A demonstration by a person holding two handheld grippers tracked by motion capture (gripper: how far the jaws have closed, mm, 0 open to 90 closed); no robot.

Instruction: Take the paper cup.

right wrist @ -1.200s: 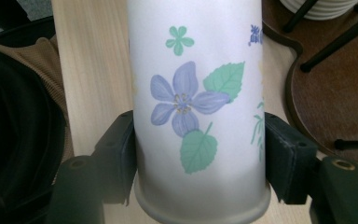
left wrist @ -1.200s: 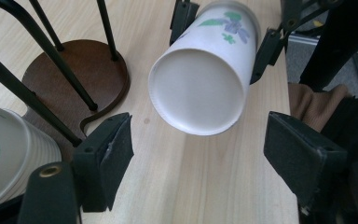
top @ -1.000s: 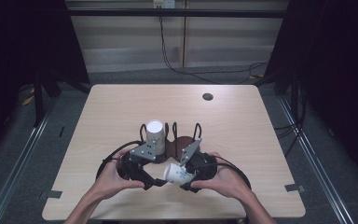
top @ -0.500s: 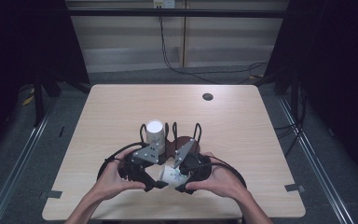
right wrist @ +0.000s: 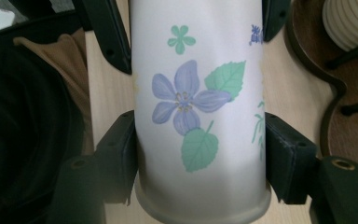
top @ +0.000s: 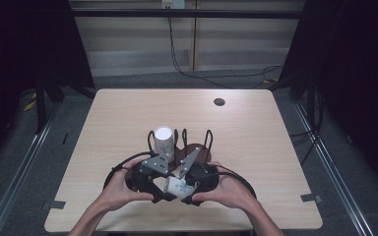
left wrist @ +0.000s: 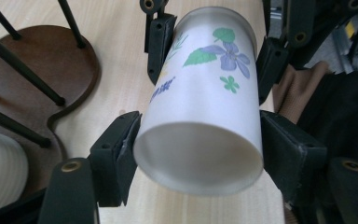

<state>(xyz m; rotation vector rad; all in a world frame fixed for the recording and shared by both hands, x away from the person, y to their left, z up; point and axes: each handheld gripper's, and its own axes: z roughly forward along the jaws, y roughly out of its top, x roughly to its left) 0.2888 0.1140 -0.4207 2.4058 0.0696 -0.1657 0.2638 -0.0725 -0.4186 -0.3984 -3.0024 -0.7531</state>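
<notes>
Cup [left wrist: 200,126]: white, violet flowers, green leaves | left claw [left wrist: 198,154], right claw [right wrist: 200,149]: both gripping cup

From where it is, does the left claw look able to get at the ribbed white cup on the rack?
Probably not yet: the left claw is shut on the flowered cup; the ribbed white cup stands just beyond.

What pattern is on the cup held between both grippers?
Purple flowers with green leaves on the white cup, clearest in the right gripper view.

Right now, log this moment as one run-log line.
held: flowered cup, lying level | right gripper: shut on it | left gripper: jaws just closed onto its open end | nearby: wooden rack with ribbed cup
</notes>
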